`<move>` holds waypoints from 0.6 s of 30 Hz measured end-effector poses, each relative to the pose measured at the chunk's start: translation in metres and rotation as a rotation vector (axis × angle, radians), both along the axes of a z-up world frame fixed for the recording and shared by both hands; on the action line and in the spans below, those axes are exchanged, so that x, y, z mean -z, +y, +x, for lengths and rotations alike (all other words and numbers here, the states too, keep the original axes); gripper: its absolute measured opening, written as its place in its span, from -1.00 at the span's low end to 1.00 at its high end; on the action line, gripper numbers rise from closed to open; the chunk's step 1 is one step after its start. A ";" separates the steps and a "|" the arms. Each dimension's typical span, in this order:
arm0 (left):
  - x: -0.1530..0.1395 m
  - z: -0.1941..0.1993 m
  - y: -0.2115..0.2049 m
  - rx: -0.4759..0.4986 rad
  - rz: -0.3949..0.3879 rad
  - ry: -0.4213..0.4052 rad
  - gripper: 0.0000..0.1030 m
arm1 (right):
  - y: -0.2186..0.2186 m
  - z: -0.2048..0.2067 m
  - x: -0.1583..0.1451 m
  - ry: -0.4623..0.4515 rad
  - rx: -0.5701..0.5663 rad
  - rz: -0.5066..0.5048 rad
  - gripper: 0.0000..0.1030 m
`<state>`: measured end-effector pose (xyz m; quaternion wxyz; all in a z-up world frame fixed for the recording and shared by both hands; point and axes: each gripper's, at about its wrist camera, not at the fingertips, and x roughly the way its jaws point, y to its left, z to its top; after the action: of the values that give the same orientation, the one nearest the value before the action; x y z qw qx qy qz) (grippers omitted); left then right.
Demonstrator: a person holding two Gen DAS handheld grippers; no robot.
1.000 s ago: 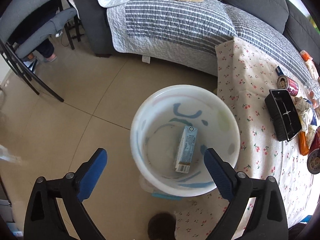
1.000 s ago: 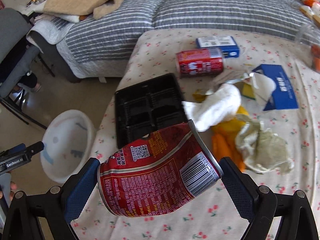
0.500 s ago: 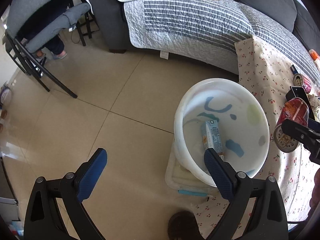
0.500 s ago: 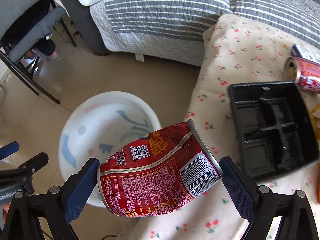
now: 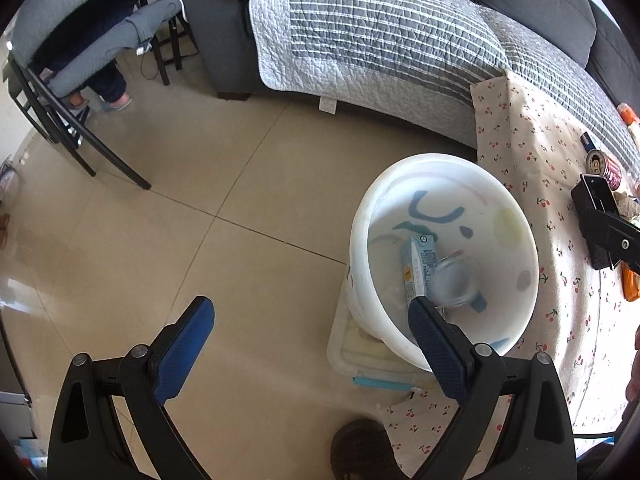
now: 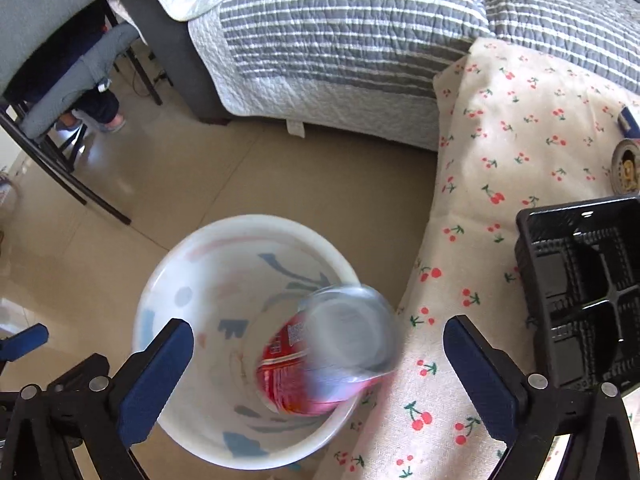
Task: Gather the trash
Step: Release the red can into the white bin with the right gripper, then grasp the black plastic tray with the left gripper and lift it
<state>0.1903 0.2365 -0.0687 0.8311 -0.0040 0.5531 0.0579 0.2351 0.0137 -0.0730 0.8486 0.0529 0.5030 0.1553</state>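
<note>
A white bucket stands on the floor beside the cherry-print table. A red can, blurred by motion, is falling into it, free of my right gripper, which is open right above the bucket. In the left wrist view the can is a blur inside the bucket next to a drink carton. My left gripper is open and empty over the floor at the bucket's left edge.
A black plastic tray and another can lie on the table. A striped-quilt sofa stands behind. A chair with a seated person's legs is at the far left. A clear lidded box sits under the bucket.
My right gripper moved over the bucket, opened and let go of the red can, which now drops into the bucket. My left gripper drifted slightly; the bucket sits further right in its view.
</note>
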 end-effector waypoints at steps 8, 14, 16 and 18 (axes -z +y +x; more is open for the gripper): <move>-0.006 -0.001 -0.019 0.026 -0.015 0.000 0.92 | -0.036 -0.019 -0.021 -0.024 0.015 -0.072 0.99; -0.015 -0.002 -0.054 0.080 -0.038 -0.007 0.92 | -0.089 -0.038 -0.029 -0.021 0.062 -0.123 0.99; -0.019 -0.002 -0.070 0.105 -0.044 -0.007 0.92 | -0.109 -0.047 -0.033 -0.019 0.083 -0.137 0.99; -0.022 -0.003 -0.087 0.133 -0.045 -0.007 0.92 | -0.131 -0.055 -0.038 -0.021 0.105 -0.149 0.99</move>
<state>0.1876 0.1493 -0.0470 0.8347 0.0140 0.5505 -0.0099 0.1801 -0.1173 -0.0345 0.8623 0.0141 0.5009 0.0730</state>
